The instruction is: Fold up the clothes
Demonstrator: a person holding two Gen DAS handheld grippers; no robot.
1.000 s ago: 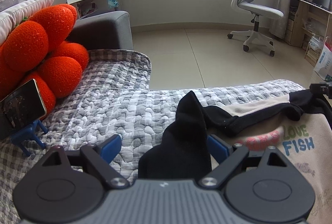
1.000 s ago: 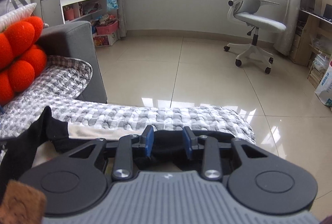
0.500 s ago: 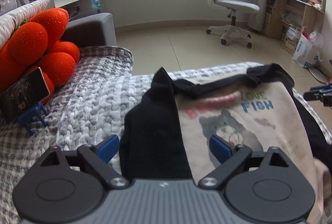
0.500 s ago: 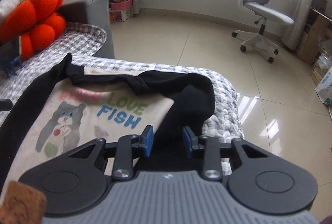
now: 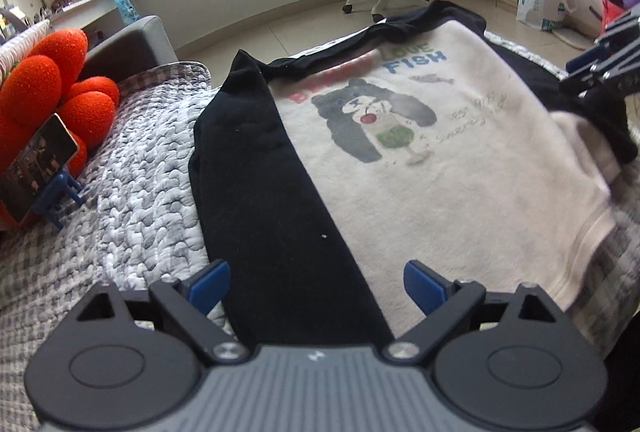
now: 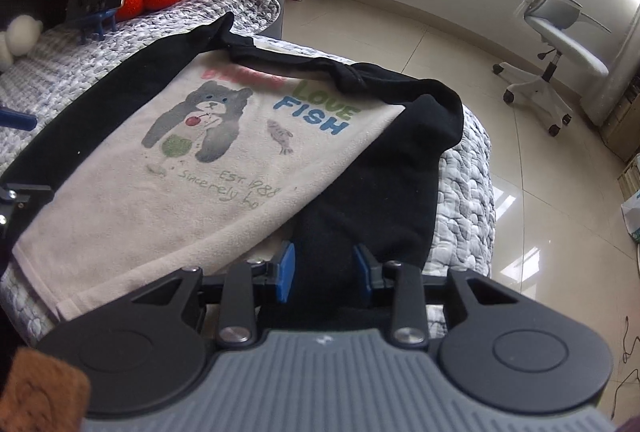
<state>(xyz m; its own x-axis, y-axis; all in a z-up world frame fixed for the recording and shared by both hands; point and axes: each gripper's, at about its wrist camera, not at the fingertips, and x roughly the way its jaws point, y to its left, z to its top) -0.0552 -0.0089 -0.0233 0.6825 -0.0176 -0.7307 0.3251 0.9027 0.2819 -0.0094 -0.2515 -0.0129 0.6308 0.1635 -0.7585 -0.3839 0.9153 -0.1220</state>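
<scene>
A cream sweatshirt (image 5: 432, 167) with black sleeves and a bear print reading "LOVE FISH" lies flat, print up, on a grey quilted sofa cover (image 5: 132, 167). It also shows in the right wrist view (image 6: 208, 167). My left gripper (image 5: 316, 284) is open wide, above the left black sleeve (image 5: 256, 167) near the hem. My right gripper (image 6: 324, 270) hovers over the right black sleeve (image 6: 384, 183), jaws partly apart with black fabric between them; I cannot tell whether they pinch it. The right gripper also shows at the far right of the left wrist view (image 5: 600, 59).
Orange plush cushions (image 5: 52, 87) sit at the sofa's left, with a phone on a blue stand (image 5: 40, 163) in front. A white office chair (image 6: 560, 43) stands on the tiled floor beyond. The sofa edge drops off right of the right sleeve (image 6: 468, 191).
Both grippers have pulled back toward the hem and risen. The sweatshirt, bunched a second ago, now lies spread flat with the whole print showing.
</scene>
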